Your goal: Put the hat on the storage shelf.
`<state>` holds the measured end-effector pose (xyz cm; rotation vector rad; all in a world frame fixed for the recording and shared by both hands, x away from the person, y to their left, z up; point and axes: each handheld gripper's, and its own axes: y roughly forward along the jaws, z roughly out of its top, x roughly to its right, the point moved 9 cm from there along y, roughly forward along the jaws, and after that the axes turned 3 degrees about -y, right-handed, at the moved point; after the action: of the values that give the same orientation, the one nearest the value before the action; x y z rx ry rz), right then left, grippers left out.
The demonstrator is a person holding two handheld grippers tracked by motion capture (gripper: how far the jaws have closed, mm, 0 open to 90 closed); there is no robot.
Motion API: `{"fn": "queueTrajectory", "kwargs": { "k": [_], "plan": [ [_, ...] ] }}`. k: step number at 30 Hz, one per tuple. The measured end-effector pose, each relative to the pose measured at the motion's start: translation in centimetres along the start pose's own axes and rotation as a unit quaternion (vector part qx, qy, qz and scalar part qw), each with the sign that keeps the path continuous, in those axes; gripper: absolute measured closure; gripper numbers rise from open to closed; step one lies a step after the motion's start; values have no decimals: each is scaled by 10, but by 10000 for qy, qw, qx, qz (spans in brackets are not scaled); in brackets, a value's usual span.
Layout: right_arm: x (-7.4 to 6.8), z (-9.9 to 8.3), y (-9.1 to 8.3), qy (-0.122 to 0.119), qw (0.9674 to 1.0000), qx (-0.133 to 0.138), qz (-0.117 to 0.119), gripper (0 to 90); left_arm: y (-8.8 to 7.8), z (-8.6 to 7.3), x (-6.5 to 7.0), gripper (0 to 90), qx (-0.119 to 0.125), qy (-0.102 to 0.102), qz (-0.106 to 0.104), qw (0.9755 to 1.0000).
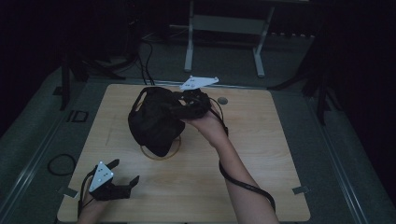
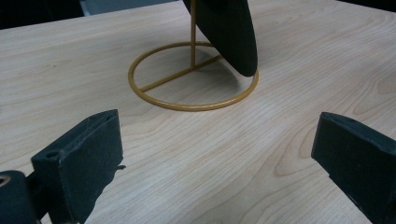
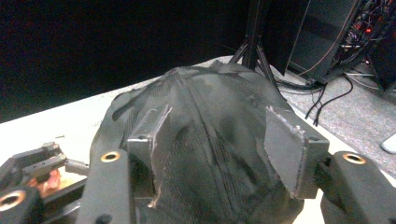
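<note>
A black cap [image 1: 152,121] hangs over a gold wire stand [image 1: 176,145] near the table's middle. My right gripper [image 1: 180,108] comes in from the cap's right side, its jaws pressed on the crown fabric [image 3: 210,93] bulging between them; the right gripper [image 3: 215,135] is shut on the cap. The cap's brim [image 2: 231,32] hangs just above the stand's ring base [image 2: 196,106], beside the thin upright rod. My left gripper [image 1: 125,170] rests low at the table's front left, open and holding nothing. In its own view the left gripper [image 2: 219,135] faces the ring.
The wooden table [image 1: 261,154] has a round cable hole [image 1: 222,100] at the back. A cable loop [image 1: 60,164] lies on the floor at left. Pale desk legs [image 1: 189,46] and dark tripod stands sit behind the table. The right gripper's cable [image 1: 243,184] trails along the forearm.
</note>
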<state>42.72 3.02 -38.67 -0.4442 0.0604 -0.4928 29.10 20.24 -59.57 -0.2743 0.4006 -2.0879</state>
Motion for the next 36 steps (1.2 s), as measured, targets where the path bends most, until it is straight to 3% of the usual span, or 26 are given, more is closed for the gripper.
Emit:
{"fn": "queueTrajectory", "kwargs": {
  "k": [6, 11, 13, 15, 30, 36],
  "plan": [
    [2, -7, -8, 21, 10000, 22, 33, 283, 1, -1, 1, 25, -29, 20, -11, 10000],
    [1, -18, -14, 80, 9997, 90, 229, 164, 1, 0, 1, 24, -17, 2, -11, 10000],
    [3, -24, -17, 103, 9997, 71, 186, 149, 1, -1, 1, 25, -26, 8, -10, 10000],
    [2, -27, -18, 67, 9997, 60, 233, 149, 1, -1, 1, 25, -26, 8, -10, 10000],
    [12, -78, -29, -34, 9999, 108, -58, 134, 1, -1, 1, 25, -8, -37, -15, 10000],
    [11, -95, -29, -46, 10000, 70, -37, 134, 1, -1, 1, 24, -14, -36, -20, 10000]
  ]
}}
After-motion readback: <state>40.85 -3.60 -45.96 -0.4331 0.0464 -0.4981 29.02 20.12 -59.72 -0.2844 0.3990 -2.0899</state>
